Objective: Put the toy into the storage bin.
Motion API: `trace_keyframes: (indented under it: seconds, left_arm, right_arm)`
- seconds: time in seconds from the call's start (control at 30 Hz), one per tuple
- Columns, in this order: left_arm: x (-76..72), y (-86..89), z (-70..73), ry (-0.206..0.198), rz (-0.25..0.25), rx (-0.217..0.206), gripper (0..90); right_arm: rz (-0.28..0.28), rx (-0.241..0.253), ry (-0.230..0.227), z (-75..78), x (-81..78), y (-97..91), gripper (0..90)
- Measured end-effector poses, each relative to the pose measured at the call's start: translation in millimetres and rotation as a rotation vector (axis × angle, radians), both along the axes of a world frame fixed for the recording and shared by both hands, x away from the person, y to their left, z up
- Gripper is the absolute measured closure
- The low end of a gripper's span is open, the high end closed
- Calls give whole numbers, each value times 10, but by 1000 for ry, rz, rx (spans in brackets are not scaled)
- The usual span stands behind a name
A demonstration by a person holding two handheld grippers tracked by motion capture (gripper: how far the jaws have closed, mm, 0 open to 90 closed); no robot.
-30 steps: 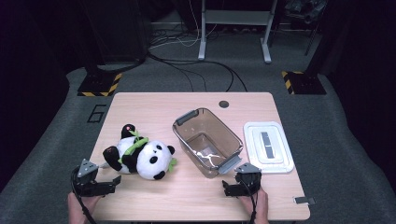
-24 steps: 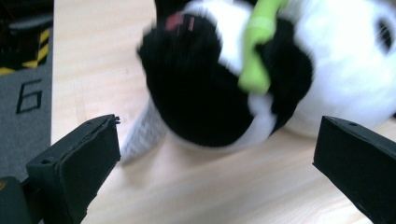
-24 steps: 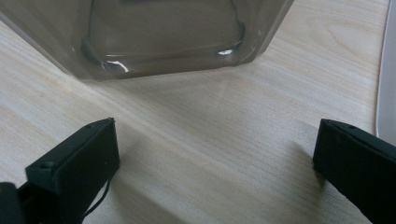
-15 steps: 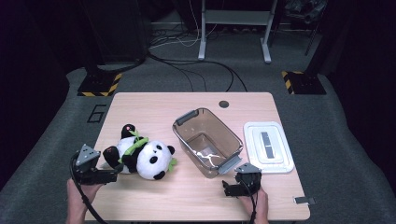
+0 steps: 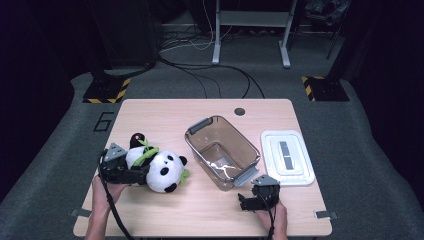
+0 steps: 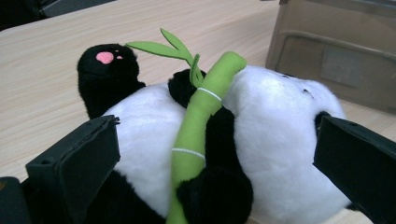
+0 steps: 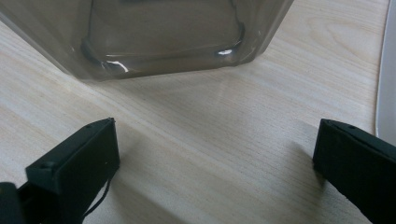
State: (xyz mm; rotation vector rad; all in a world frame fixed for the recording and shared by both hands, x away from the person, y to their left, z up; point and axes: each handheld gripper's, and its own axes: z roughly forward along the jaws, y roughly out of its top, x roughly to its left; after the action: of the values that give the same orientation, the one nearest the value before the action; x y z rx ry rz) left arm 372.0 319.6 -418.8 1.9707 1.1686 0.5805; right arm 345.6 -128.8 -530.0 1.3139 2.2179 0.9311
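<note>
On the near left part of the worktop (image 5: 210,107) lies a plush panda (image 5: 159,170), white-bellied with black limbs, on its back, with a green felt bamboo stalk (image 6: 196,126) laid across its chest. The left hand-held gripper (image 5: 131,174) is pushed up against the toy's left side; in the left gripper view its two black jaws stand wide apart, one on either side of the panda's body, not yet pressing into the plush, so nothing is held.

Just to the right of the panda stands a clear brownish plastic bin (image 5: 222,152), open and with nothing in it as far as the high view shows. Its white lid (image 5: 286,157) lies flat on the worktop further right, apart from the bin. The right hand-held gripper (image 5: 252,200) rests low at the near edge, near the bin's near right corner; its jaws are also spread wide with only bare wood between them.

Judging by this layout, the work is putting the panda into the bin and it is at its start: the grasp is lined up but not closed. Closing on the toy, lifting it and carrying it to the bin are left, and likely fitting the lid.
</note>
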Motion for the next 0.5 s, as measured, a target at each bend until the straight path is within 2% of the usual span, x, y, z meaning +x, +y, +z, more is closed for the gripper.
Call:
trace_keyframes:
  seconds: [0.23,0.3,0.43,0.5]
  left_arm:
    - [184,-50,-29,14,6,4,23]
    - [225,-55,-35,15,3,4,84]
    - [290,-70,-76,41,-1,31,227]
    - [311,-81,-115,44,2,66,329]
  right_arm:
    - [0,0,0,0,0,0,0]
    - [0,0,0,0,0,0,0]
    - [0,0,0,0,0,0,0]
    - [0,0,0,0,0,0,0]
